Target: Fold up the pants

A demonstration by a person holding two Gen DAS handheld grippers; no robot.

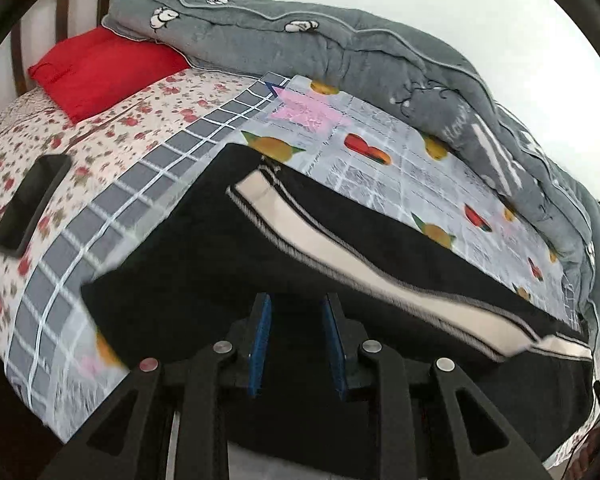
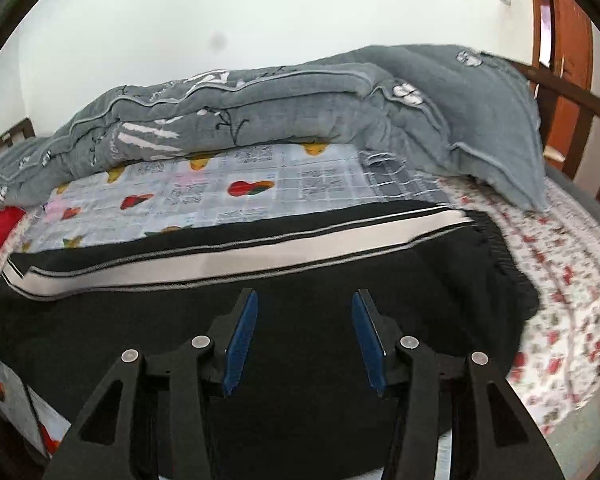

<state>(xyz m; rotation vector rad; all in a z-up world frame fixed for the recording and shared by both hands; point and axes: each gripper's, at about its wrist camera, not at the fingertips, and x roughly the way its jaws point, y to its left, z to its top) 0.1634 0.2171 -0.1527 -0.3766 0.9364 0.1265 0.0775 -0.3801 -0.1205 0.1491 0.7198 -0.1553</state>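
Bedroom, white walls; work surface is a bed (image 1: pixel 60 312) dressed in patchwork sheets, one grey-checked with fruit prints, one white with red flowers. Nearest to us in the left wrist view: left gripper (image 1: pixel 298 308), blue-padded fingers (image 1: pixel 260 348) parted by a moderate gap, nothing between them, poised over black cloth. Nearest in the right wrist view: right gripper (image 2: pixel 305 302), its blue-padded fingers (image 2: pixel 240 344) spread wider, likewise holding nothing, above the same cloth. We cannot tell whether either set of tips touches the fabric. Beneath both: the pants (image 1: pixel 204 280), black, laid out flat lengthwise along the near edge of the bed, with a broad white side stripe (image 1: pixel 320 240) edged in thin grey and black lines running along the side away from us; in the right wrist view the gathered waistband end (image 2: pixel 496 248) lies to the right, on the flowered sheet. Beyond the pants, left wrist view: a dark phone (image 1: pixel 32 204) lying flat on the flowered sheet, well apart from the pants. Farther: a red pillow (image 1: pixel 100 68) by the slatted wooden headboard (image 1: pixel 64 0). Farthest, against the wall: a bulky grey quilt (image 1: pixel 340 52) with white motifs, folded along the bed's far side. Right wrist view, far right: a brown wooden door (image 2: pixel 568 60).
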